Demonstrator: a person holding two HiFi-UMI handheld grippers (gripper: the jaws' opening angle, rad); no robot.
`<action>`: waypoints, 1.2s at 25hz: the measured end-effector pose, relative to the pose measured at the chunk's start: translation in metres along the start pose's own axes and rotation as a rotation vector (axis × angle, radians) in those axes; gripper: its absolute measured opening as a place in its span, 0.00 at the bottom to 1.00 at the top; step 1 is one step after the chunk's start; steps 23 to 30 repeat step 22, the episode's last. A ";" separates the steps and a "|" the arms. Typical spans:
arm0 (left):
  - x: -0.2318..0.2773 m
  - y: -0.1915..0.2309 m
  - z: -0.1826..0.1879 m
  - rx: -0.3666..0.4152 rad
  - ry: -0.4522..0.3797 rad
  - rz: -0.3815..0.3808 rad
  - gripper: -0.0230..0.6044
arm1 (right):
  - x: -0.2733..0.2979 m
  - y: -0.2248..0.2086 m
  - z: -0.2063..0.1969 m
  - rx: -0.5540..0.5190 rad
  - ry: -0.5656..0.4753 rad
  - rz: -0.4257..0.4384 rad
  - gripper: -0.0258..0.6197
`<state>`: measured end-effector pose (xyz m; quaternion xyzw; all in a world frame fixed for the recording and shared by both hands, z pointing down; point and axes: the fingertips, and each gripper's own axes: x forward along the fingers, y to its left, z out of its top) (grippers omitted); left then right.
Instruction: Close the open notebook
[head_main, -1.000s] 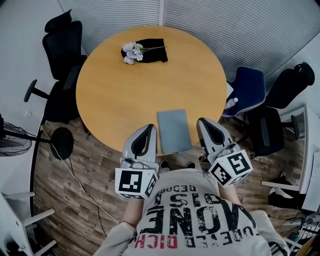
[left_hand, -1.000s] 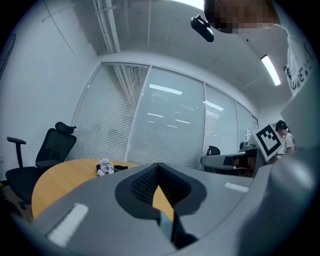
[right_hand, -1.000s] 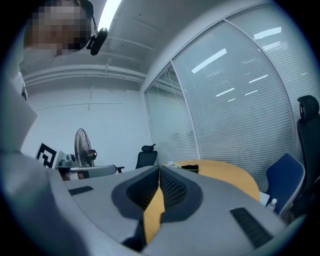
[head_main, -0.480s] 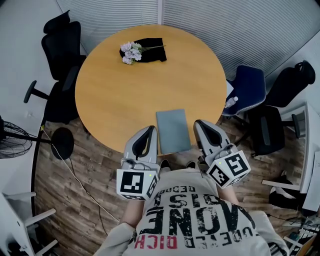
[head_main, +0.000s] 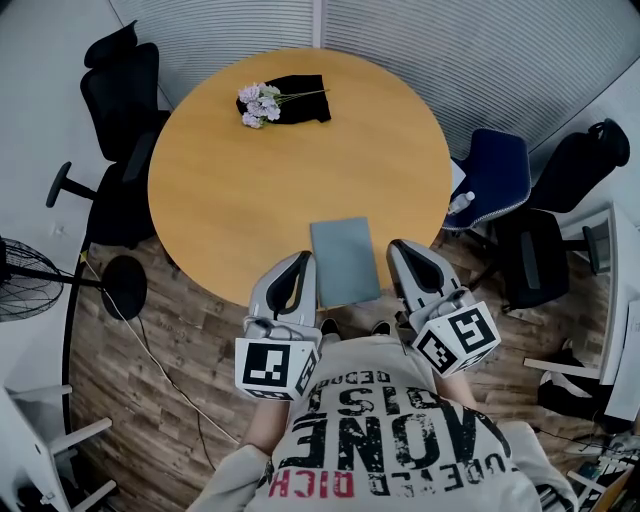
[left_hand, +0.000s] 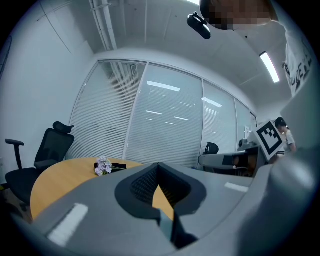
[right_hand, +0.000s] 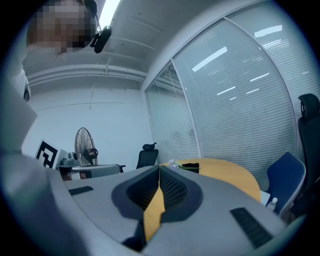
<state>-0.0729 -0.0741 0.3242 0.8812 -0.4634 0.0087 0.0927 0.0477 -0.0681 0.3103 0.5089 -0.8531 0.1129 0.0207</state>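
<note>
Head view: a grey notebook (head_main: 345, 261) lies closed and flat at the near edge of the round table (head_main: 250, 190), between the left gripper (head_main: 298, 260) and the right gripper (head_main: 406, 248).

Left gripper view: jaws pressed together, empty; flowers (left_hand: 103, 166) sit far across the table.

Right gripper view: jaws likewise meet at the tips, nothing between them.

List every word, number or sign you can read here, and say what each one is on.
"VONE": large black letters on the person's light T-shirt, head view.
"DICH": red letters lower on the same shirt.
The smaller black lines on the shirt are too distorted to read with certainty.
No letters on the white marker cubes, only black square codes.
No text on the grey-blue closed notebook.
</note>
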 end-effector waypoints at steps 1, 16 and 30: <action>0.000 0.000 0.000 0.001 -0.001 0.001 0.05 | 0.000 -0.001 0.000 0.000 -0.002 -0.001 0.06; 0.010 -0.006 -0.005 0.000 0.023 -0.027 0.05 | 0.000 -0.006 -0.005 0.013 0.018 -0.015 0.06; 0.018 -0.010 -0.009 -0.005 0.033 -0.047 0.05 | 0.001 -0.013 -0.006 0.017 0.023 -0.018 0.06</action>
